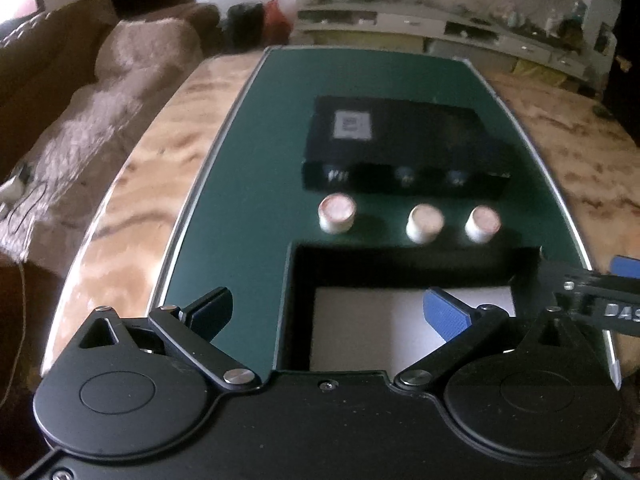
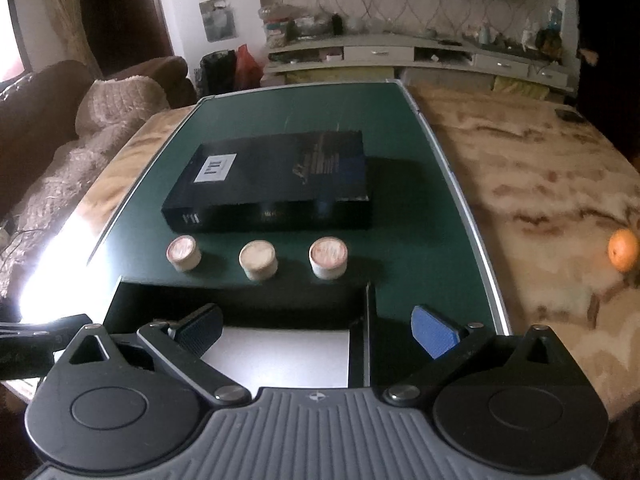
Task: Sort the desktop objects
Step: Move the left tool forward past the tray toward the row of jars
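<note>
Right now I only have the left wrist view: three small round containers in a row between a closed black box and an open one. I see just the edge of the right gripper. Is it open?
Observer: Yes. The right gripper is open and holds nothing, over the open box.
Operator: Anything on the table right of the green mat?
Observer: An orange sits on the marbled tabletop, apart from the green mat.
Operator: Any marking on the closed box besides the white label?
Observer: Faint gold print on the right half of the closed box lid; too blurred to read.
</note>
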`<action>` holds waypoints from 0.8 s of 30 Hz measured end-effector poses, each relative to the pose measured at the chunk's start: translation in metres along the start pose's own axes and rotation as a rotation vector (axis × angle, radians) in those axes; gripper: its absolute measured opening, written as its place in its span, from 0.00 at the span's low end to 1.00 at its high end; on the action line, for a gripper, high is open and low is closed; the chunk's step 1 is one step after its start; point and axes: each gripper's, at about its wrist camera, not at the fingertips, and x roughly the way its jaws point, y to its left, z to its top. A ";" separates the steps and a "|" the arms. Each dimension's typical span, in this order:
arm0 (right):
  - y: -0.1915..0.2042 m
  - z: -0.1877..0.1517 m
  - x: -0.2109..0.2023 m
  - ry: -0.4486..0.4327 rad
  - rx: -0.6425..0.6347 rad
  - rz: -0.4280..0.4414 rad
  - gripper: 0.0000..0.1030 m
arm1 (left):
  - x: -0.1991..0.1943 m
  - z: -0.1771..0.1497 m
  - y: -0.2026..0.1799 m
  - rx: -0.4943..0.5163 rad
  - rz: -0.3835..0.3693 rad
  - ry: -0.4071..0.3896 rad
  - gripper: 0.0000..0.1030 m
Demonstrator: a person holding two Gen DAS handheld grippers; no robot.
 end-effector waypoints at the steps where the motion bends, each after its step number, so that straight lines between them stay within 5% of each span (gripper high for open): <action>1: 0.002 0.003 0.004 -0.002 -0.008 -0.005 1.00 | 0.003 0.003 -0.003 0.009 -0.002 -0.003 1.00; 24: 0.023 0.047 0.044 -0.052 -0.044 -0.065 1.00 | 0.035 0.055 -0.008 -0.001 0.015 -0.105 1.00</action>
